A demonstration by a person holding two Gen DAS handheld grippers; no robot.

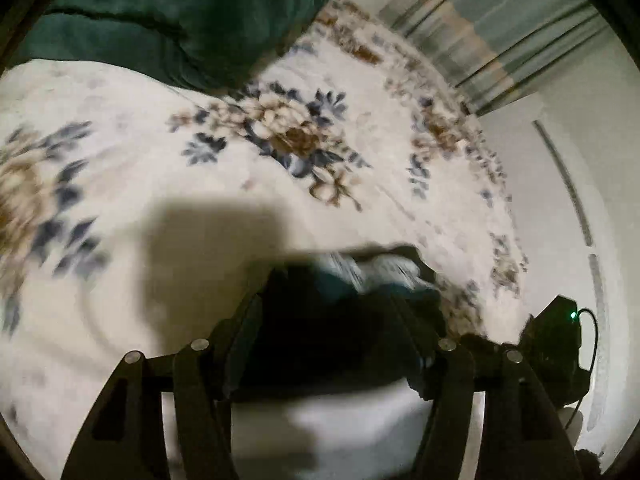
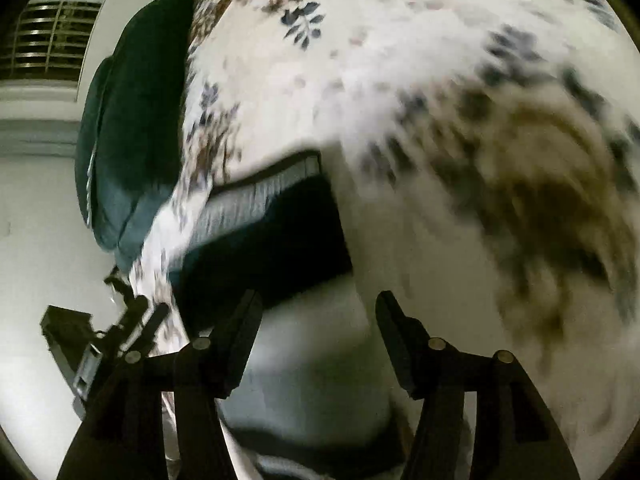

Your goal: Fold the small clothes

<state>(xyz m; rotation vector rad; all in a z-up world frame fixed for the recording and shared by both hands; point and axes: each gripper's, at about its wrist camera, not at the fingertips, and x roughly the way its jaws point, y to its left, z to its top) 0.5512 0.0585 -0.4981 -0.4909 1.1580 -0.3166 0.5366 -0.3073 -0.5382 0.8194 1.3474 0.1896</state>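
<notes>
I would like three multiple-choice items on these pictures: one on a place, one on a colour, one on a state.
1. The dark garment lies:
A. on the floral blanket
B. on the floor
C. on the pillow

2. The pillow is:
A. red
B. dark green
C. yellow

3. The right gripper is:
A. open
B. shut on the garment
C. shut on the pillow

Key: 1 A, blanket shows around the garment. 2 B, it looks dark green in both views. 3 A, its jaws stand apart with only blanket between them.
</notes>
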